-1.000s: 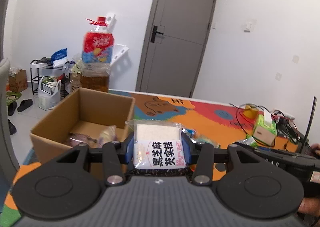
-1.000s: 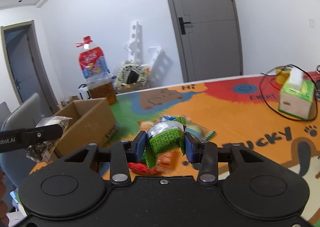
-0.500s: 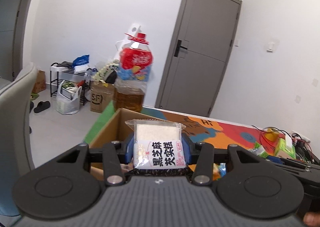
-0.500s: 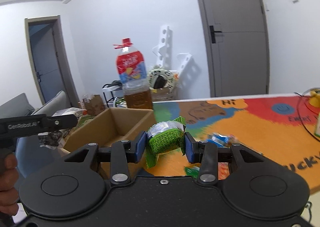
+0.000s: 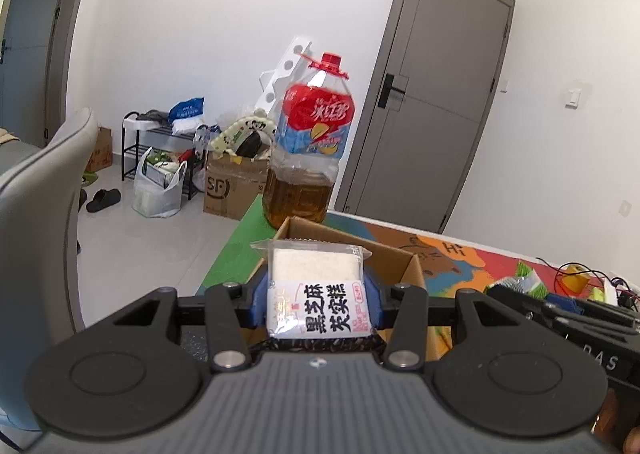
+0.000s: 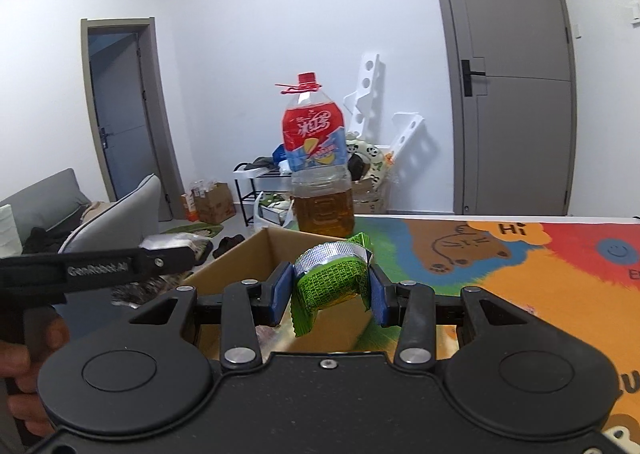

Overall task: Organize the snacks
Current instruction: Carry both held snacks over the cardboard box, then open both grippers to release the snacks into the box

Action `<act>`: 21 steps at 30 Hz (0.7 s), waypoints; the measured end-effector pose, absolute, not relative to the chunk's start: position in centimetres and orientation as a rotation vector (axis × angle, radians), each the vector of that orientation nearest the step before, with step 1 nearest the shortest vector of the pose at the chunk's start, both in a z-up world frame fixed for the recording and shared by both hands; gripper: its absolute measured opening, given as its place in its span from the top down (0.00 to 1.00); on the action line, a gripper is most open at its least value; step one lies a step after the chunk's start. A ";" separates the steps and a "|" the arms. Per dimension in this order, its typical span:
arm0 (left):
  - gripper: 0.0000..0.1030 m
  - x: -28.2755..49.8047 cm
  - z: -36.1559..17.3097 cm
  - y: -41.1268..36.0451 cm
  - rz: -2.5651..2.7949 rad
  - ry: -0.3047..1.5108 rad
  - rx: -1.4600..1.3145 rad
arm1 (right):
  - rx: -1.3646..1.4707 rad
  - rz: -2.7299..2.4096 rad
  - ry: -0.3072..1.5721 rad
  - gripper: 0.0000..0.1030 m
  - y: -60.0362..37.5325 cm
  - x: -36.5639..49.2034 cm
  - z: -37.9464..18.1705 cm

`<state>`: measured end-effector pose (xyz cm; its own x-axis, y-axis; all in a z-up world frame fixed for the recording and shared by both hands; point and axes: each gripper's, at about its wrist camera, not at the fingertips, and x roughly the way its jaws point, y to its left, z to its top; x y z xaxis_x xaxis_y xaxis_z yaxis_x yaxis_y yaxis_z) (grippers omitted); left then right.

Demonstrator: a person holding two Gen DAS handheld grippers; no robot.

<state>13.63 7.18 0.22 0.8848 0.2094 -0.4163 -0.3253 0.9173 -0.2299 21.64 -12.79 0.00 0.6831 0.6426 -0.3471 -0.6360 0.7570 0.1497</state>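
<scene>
The left gripper (image 5: 318,300) clamps a white sesame-cake packet (image 5: 316,294); the right gripper (image 6: 329,290) clamps a green snack packet (image 6: 330,280). Only the right view shows what seem to be wrappers inside the cardboard box (image 6: 240,258). Both grippers have moved over the box since a second ago.

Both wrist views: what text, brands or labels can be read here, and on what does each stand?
"黑芝麻" over two more large characters, hard to make out: white snack packet, held by the left gripper.
"GenRobot.AI": left gripper's side.
"SF": floor carton.
"Hi": table mat.
Bottle label: blurred.
Green packet print: too small.
</scene>
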 end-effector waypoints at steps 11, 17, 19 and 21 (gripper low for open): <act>0.48 12.3 0.3 9.0 0.337 0.394 -0.311 | 0.017 0.769 0.431 0.60 -9.7 22.5 -0.7; 0.41 10.7 0.5 10.9 0.400 0.390 -0.319 | 0.023 0.824 0.443 0.59 -7.5 22.6 -0.7; 0.35 10.2 0.6 11.3 0.417 0.389 -0.324 | 0.017 0.847 0.453 0.53 -6.7 22.5 -0.7; 0.29 9.7 0.6 11.4 0.427 0.387 -0.323 | -0.003 0.851 0.468 0.37 -6.2 22.4 -0.9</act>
